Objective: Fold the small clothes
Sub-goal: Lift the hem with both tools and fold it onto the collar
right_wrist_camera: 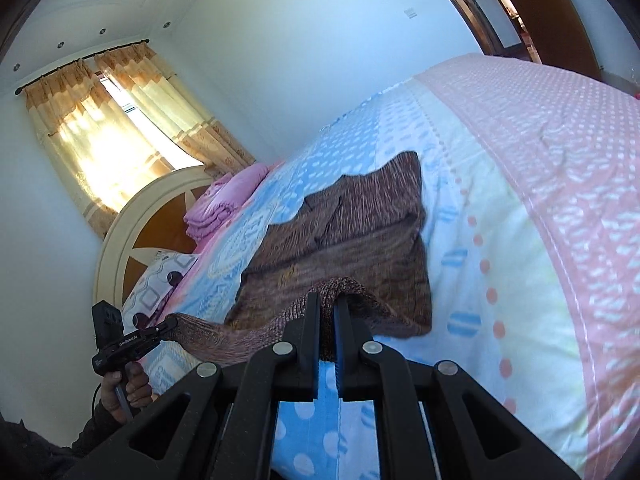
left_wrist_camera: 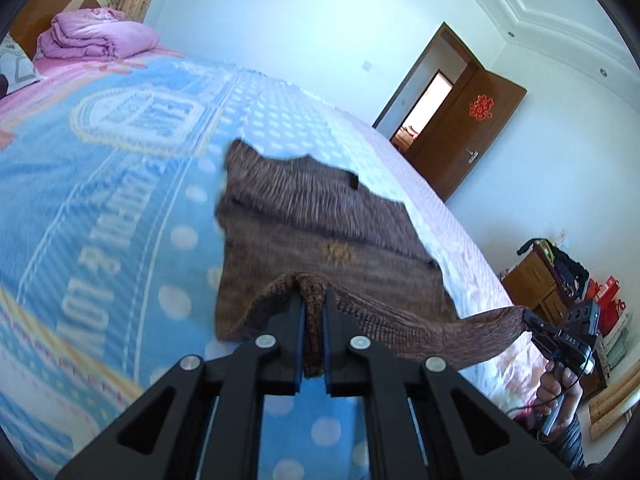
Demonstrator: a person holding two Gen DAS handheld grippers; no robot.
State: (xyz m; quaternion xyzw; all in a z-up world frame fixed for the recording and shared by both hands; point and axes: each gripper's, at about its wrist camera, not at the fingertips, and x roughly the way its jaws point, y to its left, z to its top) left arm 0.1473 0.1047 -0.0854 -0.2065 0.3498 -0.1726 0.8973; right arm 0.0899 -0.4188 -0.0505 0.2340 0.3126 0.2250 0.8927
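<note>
Left wrist view: the bed (left_wrist_camera: 100, 208) with its blue dotted blanket fills most of the frame, and the brown knit garment (left_wrist_camera: 320, 216) lies across it, near hem lifted. My guess is both corners are pinched so the hem can go over as one straight fold. The left gripper (left_wrist_camera: 313, 312) is clamped on one corner, the right gripper (right_wrist_camera: 327, 320) on the other. Only the right wrist view shows the curtains (right_wrist_camera: 120, 120); only the left shows the door (left_wrist_camera: 460, 128).
</note>
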